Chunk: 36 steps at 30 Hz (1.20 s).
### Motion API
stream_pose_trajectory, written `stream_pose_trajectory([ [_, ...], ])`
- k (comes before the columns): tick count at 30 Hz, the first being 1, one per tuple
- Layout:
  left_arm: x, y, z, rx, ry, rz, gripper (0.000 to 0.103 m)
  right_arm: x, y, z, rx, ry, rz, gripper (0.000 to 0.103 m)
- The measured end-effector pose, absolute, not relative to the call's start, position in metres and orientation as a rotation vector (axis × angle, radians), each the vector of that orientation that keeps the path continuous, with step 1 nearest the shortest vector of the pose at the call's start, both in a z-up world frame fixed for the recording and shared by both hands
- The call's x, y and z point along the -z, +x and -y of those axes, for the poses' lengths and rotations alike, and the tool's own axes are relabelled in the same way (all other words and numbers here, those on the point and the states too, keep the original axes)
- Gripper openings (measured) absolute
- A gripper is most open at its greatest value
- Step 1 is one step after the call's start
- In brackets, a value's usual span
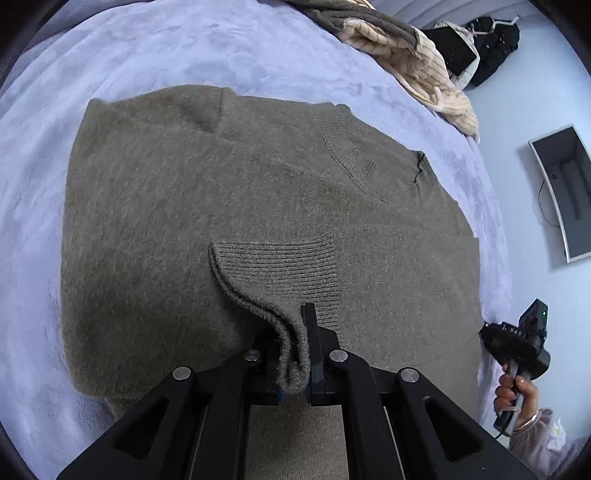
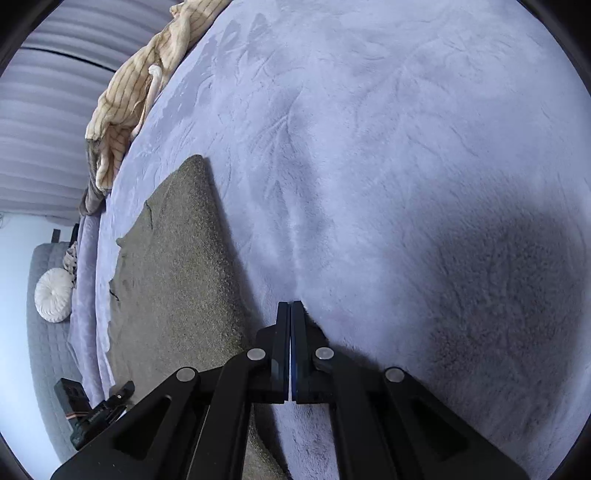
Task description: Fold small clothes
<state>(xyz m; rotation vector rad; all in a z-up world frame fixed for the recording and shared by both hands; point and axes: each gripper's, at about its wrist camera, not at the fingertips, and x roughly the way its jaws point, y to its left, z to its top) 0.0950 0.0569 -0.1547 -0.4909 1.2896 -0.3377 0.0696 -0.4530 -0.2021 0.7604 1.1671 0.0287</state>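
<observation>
Your left fingers (image 1: 295,347) clamp the cuff (image 1: 291,354), sweater (image 1: 184,221) spread ahead; right fingers (image 2: 290,332) are clenched empty beside it.

Lighting was soft, cool daylight. A broad dark shadow lay on the blanket (image 2: 480,288) at lower right. Fisheye distortion curved all edges; black vignetting filled corners. Focus was sharp.

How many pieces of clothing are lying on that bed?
3 that I can make out: the olive sweater spread flat mid-bed, its cuff pinched by the left gripper; a cream striped garment and a brown knit heaped at the far edge. The heap may hide more.
</observation>
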Motion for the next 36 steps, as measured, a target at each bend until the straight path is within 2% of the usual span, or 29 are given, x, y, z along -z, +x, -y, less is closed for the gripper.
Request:
stream_pose_trajectory([
  [6,0.14,0.096,-0.051,0.297,-0.381,-1.326,0.007,0.177,0.062,0.439,0.003,0.69,-1.169,0.007],
  [8,0.136,0.094,-0.047,0.292,-0.344,-1.326,0.007,0.164,0.057,0.432,-0.013,0.681,-1.152,0.016],
  [9,0.135,0.092,-0.05,0.293,-0.329,-1.324,0.007,0.159,0.054,0.429,-0.024,0.678,-1.147,0.024],
  [10,0.133,0.091,-0.05,0.29,-0.312,-1.322,0.007,0.155,0.052,0.426,-0.047,0.686,-1.143,0.037],
  [12,0.129,0.09,-0.05,0.278,-0.274,-1.32,0.007,0.151,0.048,0.419,-0.095,0.718,-1.14,0.047],
  [20,0.125,0.084,-0.074,0.092,-0.131,-1.305,0.007,0.151,0.059,0.42,-0.066,0.751,-1.108,0.047],
  [27,0.118,0.08,-0.086,0.058,-0.164,-1.287,0.007,0.164,0.126,0.43,-0.091,0.676,-1.122,0.047],
  [30,0.114,0.078,-0.086,0.047,-0.177,-1.278,0.007,0.18,0.153,0.435,-0.123,0.735,-1.162,0.047],
  [31,0.113,0.077,-0.086,0.044,-0.18,-1.277,0.007,0.182,0.158,0.433,-0.138,0.76,-1.171,0.042],
  [32,0.112,0.076,-0.087,0.043,-0.183,-1.276,0.007,0.18,0.162,0.431,-0.148,0.758,-1.177,0.029],
  [33,0.111,0.076,-0.087,0.044,-0.186,-1.273,0.007,0.174,0.164,0.426,-0.144,0.72,-1.182,0.009],
  [36,0.107,0.074,-0.083,0.058,-0.196,-1.257,0.007,0.152,0.164,0.411,-0.108,0.501,-1.156,0.008],
])
